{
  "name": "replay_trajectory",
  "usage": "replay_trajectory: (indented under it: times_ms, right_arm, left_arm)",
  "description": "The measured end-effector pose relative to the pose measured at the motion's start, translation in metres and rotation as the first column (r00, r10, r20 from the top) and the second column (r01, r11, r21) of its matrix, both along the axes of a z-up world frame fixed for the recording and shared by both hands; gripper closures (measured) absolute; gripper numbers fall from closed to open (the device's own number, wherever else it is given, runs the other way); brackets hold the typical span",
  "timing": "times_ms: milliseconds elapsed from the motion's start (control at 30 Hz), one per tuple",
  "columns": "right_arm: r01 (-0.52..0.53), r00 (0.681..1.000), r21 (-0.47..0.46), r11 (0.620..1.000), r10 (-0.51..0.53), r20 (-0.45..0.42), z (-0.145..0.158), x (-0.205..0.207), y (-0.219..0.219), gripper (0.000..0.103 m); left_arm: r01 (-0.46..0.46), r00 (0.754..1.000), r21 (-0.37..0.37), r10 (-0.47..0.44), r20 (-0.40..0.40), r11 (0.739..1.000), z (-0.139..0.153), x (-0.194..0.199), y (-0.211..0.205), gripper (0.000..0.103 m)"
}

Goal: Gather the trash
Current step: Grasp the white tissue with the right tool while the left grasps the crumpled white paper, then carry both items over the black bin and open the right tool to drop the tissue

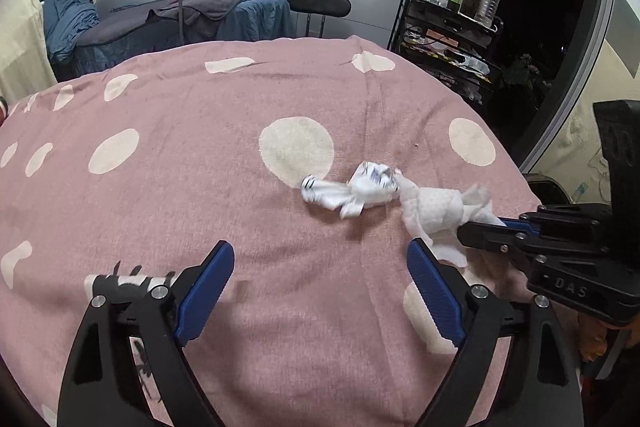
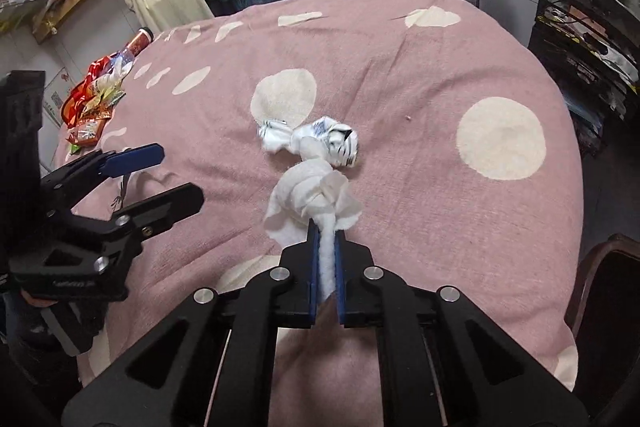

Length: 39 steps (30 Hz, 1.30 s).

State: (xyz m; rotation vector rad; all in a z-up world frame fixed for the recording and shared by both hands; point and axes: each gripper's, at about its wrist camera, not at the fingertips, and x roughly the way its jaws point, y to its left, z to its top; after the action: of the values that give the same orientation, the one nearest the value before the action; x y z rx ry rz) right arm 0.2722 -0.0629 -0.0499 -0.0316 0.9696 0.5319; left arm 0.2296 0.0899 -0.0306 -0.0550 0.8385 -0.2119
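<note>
A pink bedspread (image 2: 420, 75) with cream dots fills both views, and it carries all the trash still in sight. At its far left edge in the right wrist view lies a heap of wrappers (image 2: 90, 103), red and orange, with a bottle (image 2: 134, 47) lying beside them; nothing grips these, so I judge that part of the job is still to do, and no bin or bag shows anywhere in the pictures. Near the middle of the spread lies a crumpled printed paper (image 2: 316, 139), white with dark marks, resting on the cloth and touching the far end of a twisted white tissue (image 2: 312, 195). The right gripper (image 2: 326, 247) is clenched on the near tail of that tissue, the blue pads pressed against it from both sides; the left wrist view shows the same grip from the side, with the tissue (image 1: 436, 211) drawn toward the right gripper (image 1: 486, 227) and the paper (image 1: 352, 191) lying just beyond it. Whether the paper is caught in the tissue or merely touches it I cannot tell. The left gripper (image 1: 320, 291) hangs over bare cloth with its jaws spread wide and nothing between them. So the collecting looks early to midway: one piece is in hand, the paper beside it and the heap remain.
</note>
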Motion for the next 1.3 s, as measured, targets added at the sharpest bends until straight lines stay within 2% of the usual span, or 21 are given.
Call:
replay_trajectory:
  times_ms: [67, 300, 500, 600, 633, 700, 767, 867, 1067, 1300]
  right_arm:
    - [0.024, 1.0, 0.023, 0.999, -0.024, 0.012, 0.005, -0.009, -0.013, 0.095]
    - [0.107, 0.992, 0.067, 0.992, -0.111, 0.067, 0.024, -0.031, -0.053, 0.095]
    - [0.17, 0.98, 0.102, 0.98, -0.178, 0.084, 0.031, -0.045, -0.084, 0.095]
    - [0.192, 0.976, 0.11, 0.975, -0.201, 0.08, 0.032, -0.05, -0.095, 0.095]
    - [0.194, 0.976, 0.113, 0.974, -0.204, 0.08, 0.032, -0.051, -0.098, 0.095]
    - [0.203, 0.974, 0.119, 0.972, -0.213, 0.082, 0.032, -0.054, -0.103, 0.095]
    - [0.215, 0.971, 0.127, 0.968, -0.226, 0.084, 0.032, -0.056, -0.109, 0.095]
    - [0.236, 0.965, 0.149, 0.96, -0.25, 0.08, 0.03, -0.058, -0.119, 0.095]
    - [0.264, 0.955, 0.184, 0.947, -0.284, 0.09, 0.031, -0.068, -0.134, 0.095]
    - [0.291, 0.943, 0.227, 0.93, -0.319, 0.098, 0.032, -0.081, -0.15, 0.095]
  left_arm:
    - [0.017, 1.0, 0.006, -0.017, -0.009, 1.0, -0.001, 0.008, -0.007, 0.017]
    - [0.1, 0.994, 0.103, -0.096, -0.047, 0.99, -0.006, 0.04, -0.04, 0.017]
    - [0.186, 0.979, 0.194, -0.163, -0.126, 0.963, -0.022, 0.067, -0.07, 0.02]
    - [0.222, 0.964, 0.223, -0.179, -0.199, 0.949, -0.036, 0.08, -0.078, 0.036]
    - [0.228, 0.96, 0.232, -0.178, -0.217, 0.946, -0.04, 0.083, -0.08, 0.046]
    - [0.235, 0.956, 0.237, -0.18, -0.231, 0.943, -0.043, 0.085, -0.081, 0.052]
    - [0.228, 0.958, 0.243, -0.174, -0.227, 0.943, -0.042, 0.084, -0.081, 0.062]
    - [0.214, 0.962, 0.24, -0.162, -0.219, 0.947, -0.041, 0.083, -0.077, 0.067]
    - [0.143, 0.985, 0.236, -0.114, -0.132, 0.961, -0.026, 0.072, -0.071, 0.068]
    - [0.094, 0.996, 0.172, -0.093, -0.013, 0.981, 0.0, 0.036, -0.07, 0.068]
